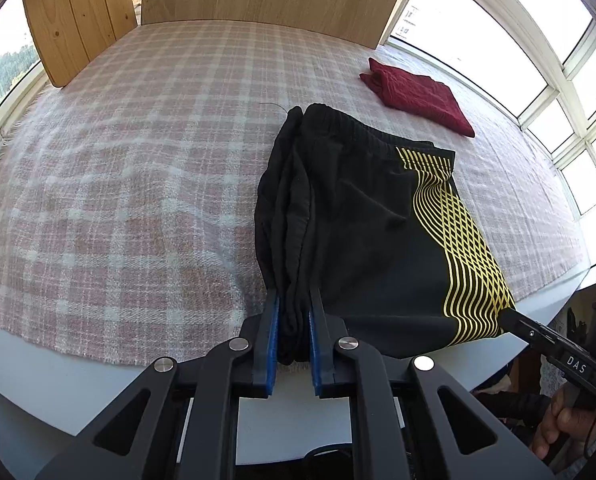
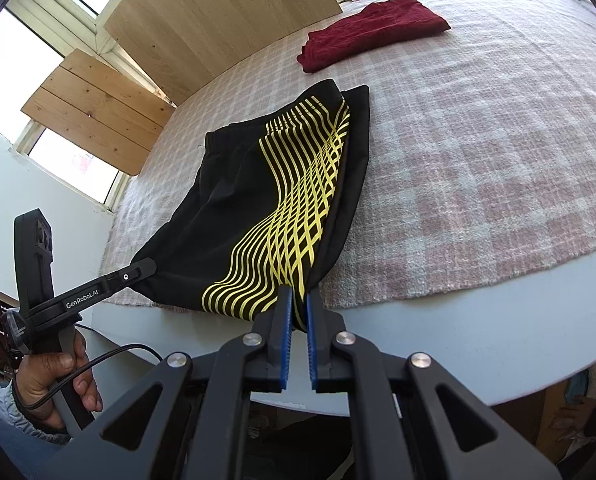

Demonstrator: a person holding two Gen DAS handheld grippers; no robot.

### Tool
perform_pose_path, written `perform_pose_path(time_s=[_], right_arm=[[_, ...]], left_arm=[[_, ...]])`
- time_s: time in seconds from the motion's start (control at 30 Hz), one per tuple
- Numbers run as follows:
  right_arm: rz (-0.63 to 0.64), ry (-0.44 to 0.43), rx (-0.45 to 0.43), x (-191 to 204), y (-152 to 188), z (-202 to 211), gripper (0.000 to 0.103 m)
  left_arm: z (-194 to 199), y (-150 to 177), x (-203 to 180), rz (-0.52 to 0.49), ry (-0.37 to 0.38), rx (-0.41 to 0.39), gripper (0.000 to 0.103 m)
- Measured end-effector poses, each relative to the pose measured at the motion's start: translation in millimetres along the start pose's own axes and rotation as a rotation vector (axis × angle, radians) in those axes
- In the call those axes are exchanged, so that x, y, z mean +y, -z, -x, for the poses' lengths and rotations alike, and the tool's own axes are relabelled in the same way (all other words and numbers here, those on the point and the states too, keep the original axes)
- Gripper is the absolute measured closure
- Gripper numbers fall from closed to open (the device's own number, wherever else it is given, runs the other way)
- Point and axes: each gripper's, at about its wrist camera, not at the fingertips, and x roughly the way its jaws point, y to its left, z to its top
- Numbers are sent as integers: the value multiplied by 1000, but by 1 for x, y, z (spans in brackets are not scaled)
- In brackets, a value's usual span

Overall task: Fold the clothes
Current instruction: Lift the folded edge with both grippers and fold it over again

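- Pink plaid blanket (image 1: 118, 168) covers the white tabletop (image 2: 457, 332); windows (image 1: 529, 68) surround it.
- Left gripper (image 1: 294, 300) and right gripper (image 2: 299, 300) each clamp the black shorts (image 1: 357, 220) at the near edge.
- Folded maroon garment (image 2: 373, 28) lies at the far edge.

A pale grey, smooth worktop (image 1: 78, 380) carries a pink-and-white plaid woven blanket (image 1: 138, 184) that covers most of its surface and leaves a bare strip along the near edge. Directly on the blanket lie two garments: black shorts with a yellow wavy-line pattern (image 1: 369, 232), whose hem end reaches past the blanket's fringe over the bare strip, and a folded dark red knitted cloth (image 1: 417, 96), set well apart from the shorts toward the windows.
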Motion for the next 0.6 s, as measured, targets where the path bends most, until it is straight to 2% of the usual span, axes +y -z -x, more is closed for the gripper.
perform_pose_path(time_s=[0.23, 0.6], right_arm=[[34, 12, -74, 16, -28, 16, 96], [93, 55, -247, 51, -96, 39, 96]], left_arm=[[23, -33, -10, -20, 45, -86, 93], [48, -114, -20, -73, 164, -225, 94]])
